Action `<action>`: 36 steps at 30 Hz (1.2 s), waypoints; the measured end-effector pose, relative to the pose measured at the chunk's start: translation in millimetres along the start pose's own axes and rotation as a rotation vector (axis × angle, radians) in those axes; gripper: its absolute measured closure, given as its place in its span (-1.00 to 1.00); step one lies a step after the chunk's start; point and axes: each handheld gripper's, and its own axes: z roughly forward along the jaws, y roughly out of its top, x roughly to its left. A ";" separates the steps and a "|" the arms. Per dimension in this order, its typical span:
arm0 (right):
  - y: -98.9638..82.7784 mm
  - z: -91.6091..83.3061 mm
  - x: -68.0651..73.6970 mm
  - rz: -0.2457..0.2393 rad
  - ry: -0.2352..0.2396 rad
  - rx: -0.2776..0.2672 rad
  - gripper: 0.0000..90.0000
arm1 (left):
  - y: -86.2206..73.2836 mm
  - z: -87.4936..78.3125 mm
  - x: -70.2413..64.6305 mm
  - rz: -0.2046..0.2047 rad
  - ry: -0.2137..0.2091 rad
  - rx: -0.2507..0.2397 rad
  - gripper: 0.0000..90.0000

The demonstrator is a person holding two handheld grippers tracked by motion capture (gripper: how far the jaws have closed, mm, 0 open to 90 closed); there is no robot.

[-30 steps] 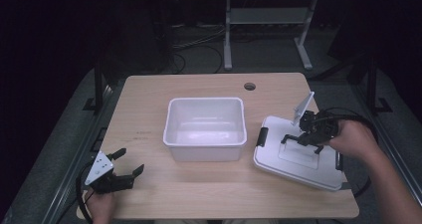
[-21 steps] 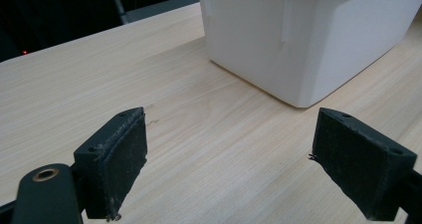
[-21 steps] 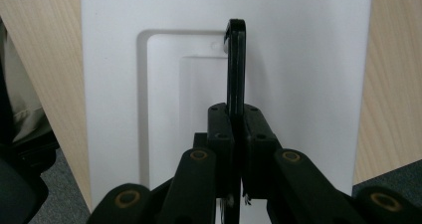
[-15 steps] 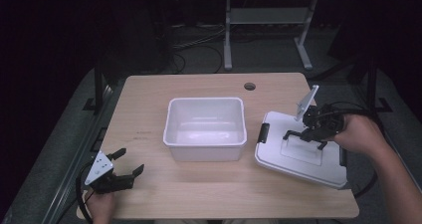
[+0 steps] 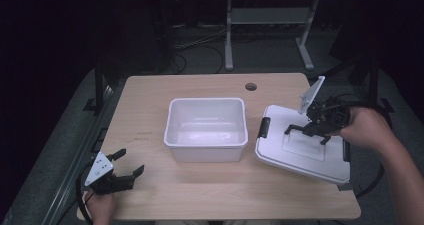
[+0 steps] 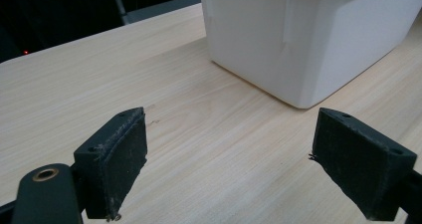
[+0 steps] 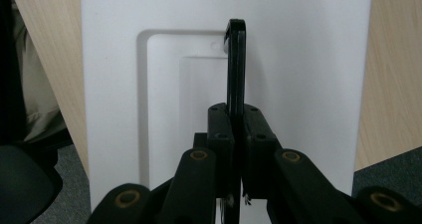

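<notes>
1. Down at the near left corner of the table [image 5: 150, 92], the left gripper [image 5: 123, 171] sits low with its jaws spread wide and nothing between them. Its tips point toward the tub.
2. Next comes the white plastic tub [image 5: 206, 128]. It stands in the middle of the table, open at the top and empty inside. Through the left gripper view, one corner of the tub [image 6: 303, 40] is just ahead, past the bare wood.
3. Over by the right edge lies the white lid [image 5: 300, 152]. It is tilted, with its far side lifted and its near right corner hanging over the table edge. A black latch [image 5: 263, 127] sits on its left end, the end closest to the tub.
4. On top of the lid is a thin black handle [image 5: 306, 131]. The right gripper [image 5: 320, 130] comes at it from the right and is pressed together on it. In the right gripper view, the handle [image 7: 236, 67] stands up straight between the two pads.
5. I think the lid is meant for the tub. The tub lies to the left of the lid, so the right hand [image 5: 367, 128] is the nearer one for that move.
6. The lid's long side runs from near to far. The tub's long side runs left to right, so the lid would need a turn to fit.
</notes>
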 end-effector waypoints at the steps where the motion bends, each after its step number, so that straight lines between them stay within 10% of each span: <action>1: 0.7 -1.4 0.2 -0.002 0.000 0.002 0.88 | 0.0 0.0 0.1 0.001 0.001 0.000 -0.70; 36: 59.2 -23.8 3.4 -0.112 0.027 -0.014 0.88 | 0.0 -1.1 1.3 -0.004 0.004 -0.005 -0.70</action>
